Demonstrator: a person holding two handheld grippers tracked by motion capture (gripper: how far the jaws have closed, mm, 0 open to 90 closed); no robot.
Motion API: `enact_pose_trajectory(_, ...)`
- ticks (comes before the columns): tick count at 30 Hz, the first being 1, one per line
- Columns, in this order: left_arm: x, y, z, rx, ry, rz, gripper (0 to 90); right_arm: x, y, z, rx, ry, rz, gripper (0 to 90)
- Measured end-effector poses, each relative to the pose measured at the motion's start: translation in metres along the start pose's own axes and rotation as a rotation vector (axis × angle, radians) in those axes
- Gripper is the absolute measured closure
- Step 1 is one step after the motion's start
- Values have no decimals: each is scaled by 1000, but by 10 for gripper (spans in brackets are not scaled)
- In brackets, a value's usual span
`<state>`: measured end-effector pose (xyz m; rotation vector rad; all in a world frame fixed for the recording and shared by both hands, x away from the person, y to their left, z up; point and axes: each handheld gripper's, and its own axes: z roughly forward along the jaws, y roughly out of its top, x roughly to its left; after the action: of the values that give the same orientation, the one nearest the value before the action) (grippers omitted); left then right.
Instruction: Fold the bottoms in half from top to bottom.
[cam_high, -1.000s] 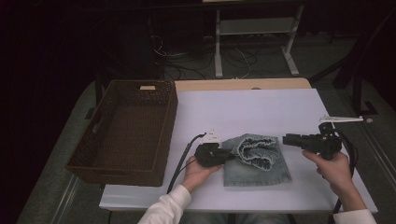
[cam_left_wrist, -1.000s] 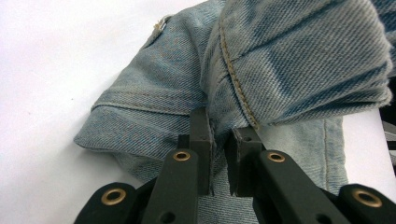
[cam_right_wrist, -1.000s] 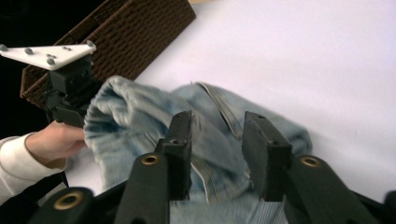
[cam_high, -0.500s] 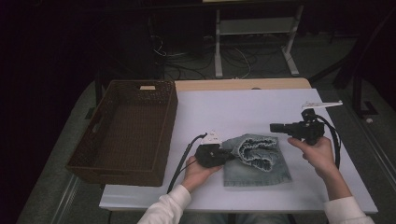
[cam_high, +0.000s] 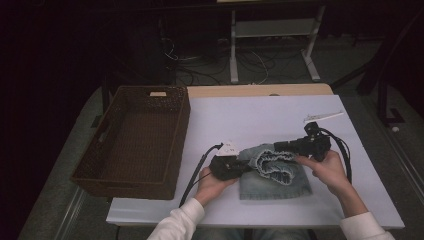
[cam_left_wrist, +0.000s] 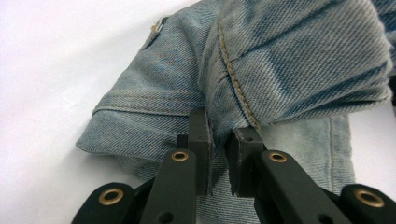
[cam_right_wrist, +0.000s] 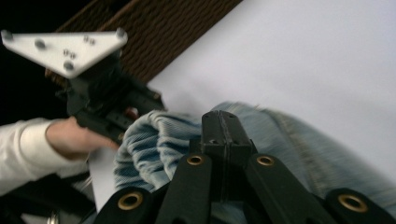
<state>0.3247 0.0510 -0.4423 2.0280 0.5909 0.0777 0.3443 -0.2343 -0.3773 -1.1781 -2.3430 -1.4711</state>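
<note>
A folded piece of light-blue denim (cam_high: 275, 175) lies on the white table (cam_high: 260, 115) near its front edge. My left gripper (cam_high: 246, 167) lies level at the denim's left side. In the left gripper view it (cam_left_wrist: 223, 130) is shut on a stitched fold of the denim (cam_left_wrist: 289, 60). My right gripper (cam_high: 278, 146) points left over the bunched upper edge of the cloth. In the right gripper view its jaws (cam_right_wrist: 225, 122) stand pressed together above the denim (cam_right_wrist: 154, 140), with no cloth seen between them.
A dark woven basket (cam_high: 125, 184) stands on the left of the table. A thin white strip (cam_high: 322, 116) lies at the back right. Beyond the far edge are a white shelf frame (cam_high: 272, 30) and cables on the dark floor.
My right hand has carried its gripper leftward from beside the denim to its upper edge. The left gripper has kept its hold and not moved.
</note>
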Motion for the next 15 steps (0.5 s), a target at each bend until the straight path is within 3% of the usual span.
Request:
enact_pose_trajectory(11, -1, 0, -1, 30, 9, 36, 711, 8, -31, 6, 39, 30, 32, 892)
enact_pose_trajectory(13, -1, 2, -3, 56, 23, 17, 653, 9, -32, 6, 40, 30, 35, 892)
enact_pose_trajectory(15, 2, 3, -5, 92, 15, -28, 588, 11, -32, 6, 44, 35, 31, 892)
